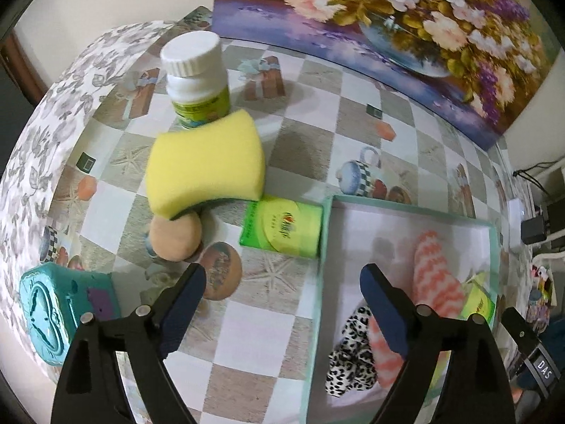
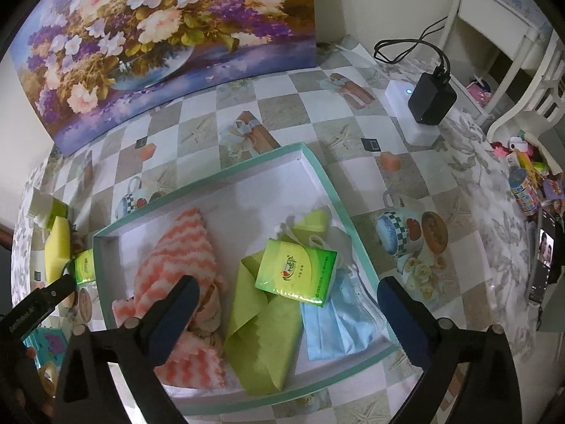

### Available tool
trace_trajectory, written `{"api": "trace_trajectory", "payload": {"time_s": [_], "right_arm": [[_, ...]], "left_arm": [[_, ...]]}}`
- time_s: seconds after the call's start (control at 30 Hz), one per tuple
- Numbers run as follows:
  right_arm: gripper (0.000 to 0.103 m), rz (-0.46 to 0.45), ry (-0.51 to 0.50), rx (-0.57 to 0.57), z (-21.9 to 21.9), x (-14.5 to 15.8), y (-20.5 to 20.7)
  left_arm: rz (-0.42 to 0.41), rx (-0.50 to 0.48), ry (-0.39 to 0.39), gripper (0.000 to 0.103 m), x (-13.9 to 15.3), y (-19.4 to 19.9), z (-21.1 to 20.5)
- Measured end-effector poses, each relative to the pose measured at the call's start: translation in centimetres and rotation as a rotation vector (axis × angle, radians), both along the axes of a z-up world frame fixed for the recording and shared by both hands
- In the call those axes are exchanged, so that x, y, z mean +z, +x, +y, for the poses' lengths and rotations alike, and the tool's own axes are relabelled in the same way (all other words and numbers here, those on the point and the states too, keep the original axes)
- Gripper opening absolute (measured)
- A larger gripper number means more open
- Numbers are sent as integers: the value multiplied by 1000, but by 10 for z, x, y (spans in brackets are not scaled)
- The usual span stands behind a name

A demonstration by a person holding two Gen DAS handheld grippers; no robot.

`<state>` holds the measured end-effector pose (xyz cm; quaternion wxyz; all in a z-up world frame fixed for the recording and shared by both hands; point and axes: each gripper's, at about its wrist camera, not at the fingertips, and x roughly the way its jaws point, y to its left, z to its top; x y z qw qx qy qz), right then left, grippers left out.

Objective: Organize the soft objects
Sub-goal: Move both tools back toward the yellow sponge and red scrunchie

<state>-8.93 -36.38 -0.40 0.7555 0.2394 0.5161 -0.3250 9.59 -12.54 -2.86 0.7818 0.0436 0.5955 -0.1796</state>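
Checkered tablecloth (image 1: pixel 247 321), floral painting (image 1: pixel 388 17) behind. Left gripper (image 1: pixel 282 282) wide apart, empty, above cloth beside tray (image 2: pixel 212 176). Right gripper (image 2: pixel 284 295) wide apart, empty, over tray holding pink cloth (image 2: pixel 176 258), tissue pack (image 2: pixel 296 268), green paper (image 2: pixel 261 339), blue mask (image 2: pixel 339 328). Yellow sponge (image 1: pixel 204 166), second tissue pack (image 1: pixel 282 226), bottle (image 1: pixel 196 74) outside.

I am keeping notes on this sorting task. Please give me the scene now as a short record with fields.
container: teal-rimmed box
inside box: pink striped cloth, green cloth, tissue pack, blue face mask, leopard-print fabric
outside box: yellow sponge, second tissue pack, tan puff, white-capped bottle
left gripper: open, empty, above the box's edge
right gripper: open, empty, above the box
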Motion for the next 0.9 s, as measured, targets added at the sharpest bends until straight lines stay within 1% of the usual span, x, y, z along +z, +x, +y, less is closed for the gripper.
{"api": "trace_trajectory", "payload": {"time_s": [0.13, 0.2, 0.3, 0.4, 0.53, 0.67, 0.9], "right_arm": [[102, -2, 1, 3, 1, -1, 1], [102, 10, 3, 3, 3, -4, 3], [102, 17, -4, 16, 9, -4, 9], [102, 4, -14, 40, 19, 1, 17], [102, -21, -22, 65, 37, 8, 31], [102, -27, -36, 118, 61, 12, 48], [102, -30, -54, 209, 102, 13, 78]], "left_arm": [[6, 36, -26, 89, 5, 8, 15], [-12, 61, -37, 89, 13, 12, 25], [-36, 81, -28, 89, 21, 19, 39], [-40, 77, -8, 89, 25, 25, 51], [-50, 98, 4, 89, 30, 34, 69], [-62, 125, -9, 89, 37, 41, 88], [-67, 142, 7, 89, 41, 51, 111]]}}
